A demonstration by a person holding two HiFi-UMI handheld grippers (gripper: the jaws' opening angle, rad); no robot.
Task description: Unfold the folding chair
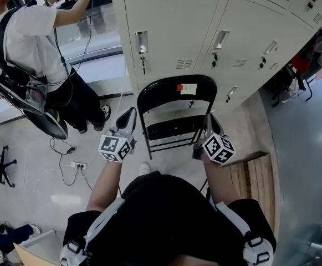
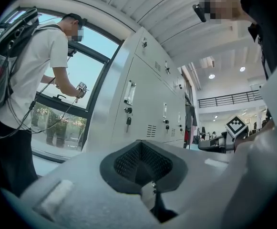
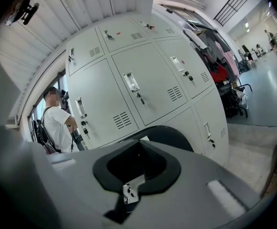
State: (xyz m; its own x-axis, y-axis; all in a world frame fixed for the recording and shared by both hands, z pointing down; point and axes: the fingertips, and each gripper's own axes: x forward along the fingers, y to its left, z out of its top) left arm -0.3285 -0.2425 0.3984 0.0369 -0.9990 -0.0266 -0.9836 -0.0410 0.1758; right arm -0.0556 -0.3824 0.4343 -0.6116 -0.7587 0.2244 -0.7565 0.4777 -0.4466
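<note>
A pale wooden slatted platform (image 1: 256,177) lies nearest, at right. The 2 jaw pairs are clenched, empty: left gripper (image 1: 129,115) and right gripper (image 1: 211,119) flank the black metal folding chair (image 1: 174,87), close beside its frame. Behind stand grey steel lockers (image 1: 172,32); a white-shirted person (image 1: 30,35) is far left.

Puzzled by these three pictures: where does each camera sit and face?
Head view: on the person's head, steeply down at the folding chair against the lockers; forearms, left gripper and right gripper show.
Left gripper view: on that gripper, along its own shut jaws toward lockers and window.
Right gripper view: on that gripper, along its own shut jaws toward the chair's back.
All share the lockers and a second person.
</note>
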